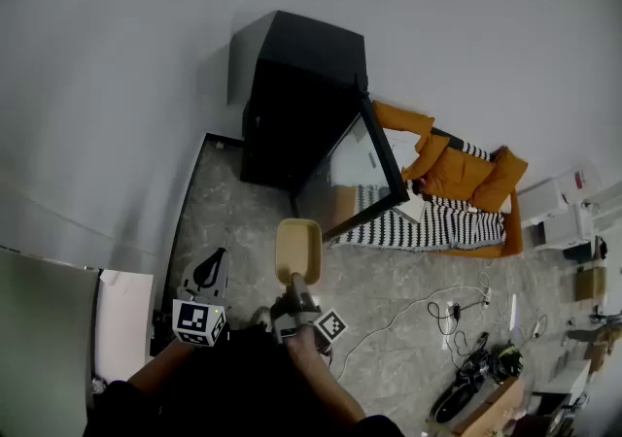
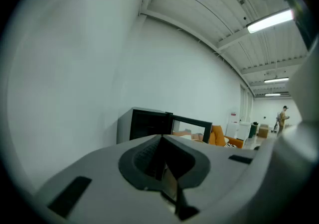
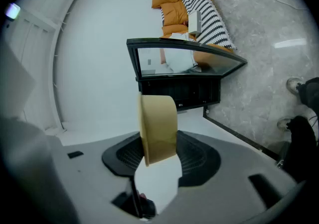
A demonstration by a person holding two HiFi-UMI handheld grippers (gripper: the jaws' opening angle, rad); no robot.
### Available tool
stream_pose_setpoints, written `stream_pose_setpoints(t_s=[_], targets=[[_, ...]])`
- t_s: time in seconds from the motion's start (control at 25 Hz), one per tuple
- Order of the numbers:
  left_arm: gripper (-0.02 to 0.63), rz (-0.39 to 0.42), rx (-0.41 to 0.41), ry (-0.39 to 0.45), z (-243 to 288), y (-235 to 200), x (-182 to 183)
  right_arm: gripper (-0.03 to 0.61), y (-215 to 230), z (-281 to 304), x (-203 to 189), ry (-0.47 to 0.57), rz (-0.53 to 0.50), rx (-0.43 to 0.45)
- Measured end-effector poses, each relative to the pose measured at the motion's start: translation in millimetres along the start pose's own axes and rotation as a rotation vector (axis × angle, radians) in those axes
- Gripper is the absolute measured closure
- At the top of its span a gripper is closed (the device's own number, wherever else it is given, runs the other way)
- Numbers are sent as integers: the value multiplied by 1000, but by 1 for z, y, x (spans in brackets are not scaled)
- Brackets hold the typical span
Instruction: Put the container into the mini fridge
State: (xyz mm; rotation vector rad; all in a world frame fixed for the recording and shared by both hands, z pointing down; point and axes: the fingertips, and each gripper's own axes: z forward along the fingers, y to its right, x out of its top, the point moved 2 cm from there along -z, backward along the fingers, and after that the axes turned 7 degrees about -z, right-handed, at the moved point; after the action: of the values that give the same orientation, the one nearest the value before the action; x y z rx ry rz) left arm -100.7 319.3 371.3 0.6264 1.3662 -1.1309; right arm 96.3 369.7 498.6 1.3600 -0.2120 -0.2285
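Note:
The black mini fridge (image 1: 301, 110) stands against the white wall with its glass door (image 1: 364, 168) swung open to the right. My right gripper (image 1: 296, 280) is shut on a tan container (image 1: 298, 249), which it holds out in front of the fridge, some way short of it. In the right gripper view the container (image 3: 158, 128) sits between the jaws on its side, with the open fridge (image 3: 179, 88) behind it. My left gripper (image 1: 216, 258) hovers to the left, shut and empty. In the left gripper view its pads (image 2: 162, 166) meet, with the fridge (image 2: 149, 123) ahead.
An orange sofa (image 1: 457, 168) with a striped blanket lies right of the fridge door. Cables and a power strip (image 1: 452, 312) trail over the marble floor at the right. A dark strip (image 1: 185, 221) runs along the wall's foot at the left.

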Motion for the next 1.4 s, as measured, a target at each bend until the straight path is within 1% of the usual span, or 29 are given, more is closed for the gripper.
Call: stream_pose_setpoints(t_s=[0.44, 0.8, 1.2, 1.4], targets=[[609, -4, 1, -2, -1, -3, 0, 399, -1, 1, -4, -3, -19, 6], [609, -10, -3, 1, -2, -13, 0, 399, 1, 5, -9, 14, 8, 2], [609, -11, -12, 3, -11, -46, 8, 399, -4, 20, -34, 43, 9, -7], [609, -20, -28, 0, -12, -66, 18, 399, -6, 30, -53, 65, 10, -11]])
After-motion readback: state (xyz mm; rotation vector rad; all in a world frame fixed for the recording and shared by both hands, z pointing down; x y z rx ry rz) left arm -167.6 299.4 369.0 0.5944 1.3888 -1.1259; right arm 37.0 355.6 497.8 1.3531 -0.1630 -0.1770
